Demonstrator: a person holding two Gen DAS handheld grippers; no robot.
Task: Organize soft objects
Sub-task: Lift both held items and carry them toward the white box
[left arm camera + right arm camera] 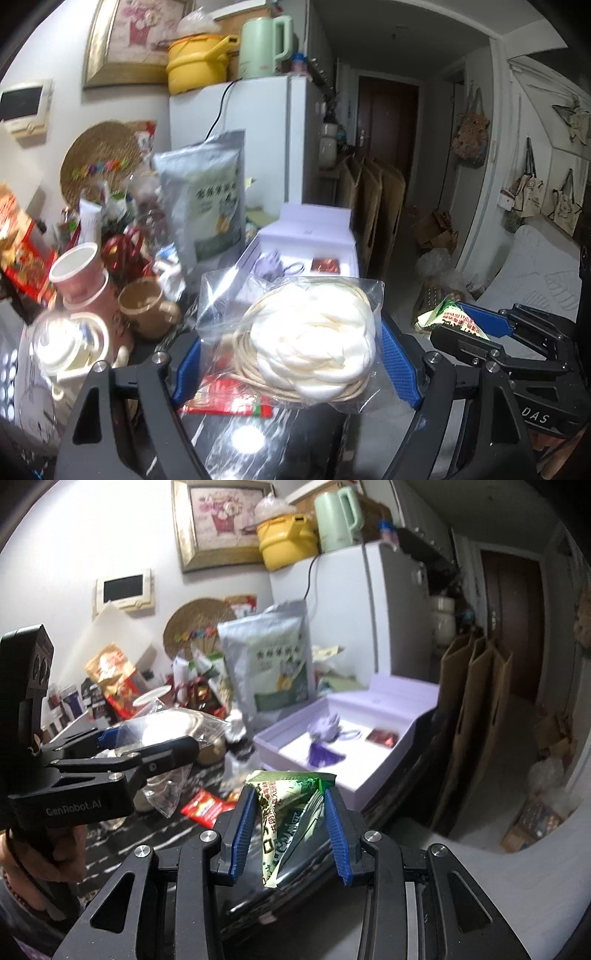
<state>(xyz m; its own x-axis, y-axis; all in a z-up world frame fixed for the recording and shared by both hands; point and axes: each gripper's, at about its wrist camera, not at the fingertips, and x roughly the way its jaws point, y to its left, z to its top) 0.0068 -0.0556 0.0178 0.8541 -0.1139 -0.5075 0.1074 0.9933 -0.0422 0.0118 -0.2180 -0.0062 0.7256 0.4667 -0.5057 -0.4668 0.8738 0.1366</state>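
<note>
The left claw (pixel 291 354) pinched a clear plastic bag (pixel 295 332) that held a soft white bundle and a coil of pale cord, with its blue pads (pixel 400 363) pressed against the bag's two sides. The bag hung above the dark counter (pixel 173 834), over a red packet (pixel 225 402) lying flat there. The right claw (pixel 288 823) was closed on a green and white snack packet (pixel 288 808), crumpled between its blue pads (pixel 338 834) and lifted clear of the counter's edge.

Beyond both claws sat an open lilac box (pixel 373 786) near the counter's far end, holding a purple tassel (pixel 325 753) and a small red square (pixel 382 736). A tall silver pouch (pixel 207 199) stood upright just left of the box. Cups (pixel 79 273) and other clutter crowded the counter's left side. A white fridge (pixel 258 136) stood behind, carrying a yellow pot (pixel 192 66) and a green kettle (pixel 264 46).
</note>
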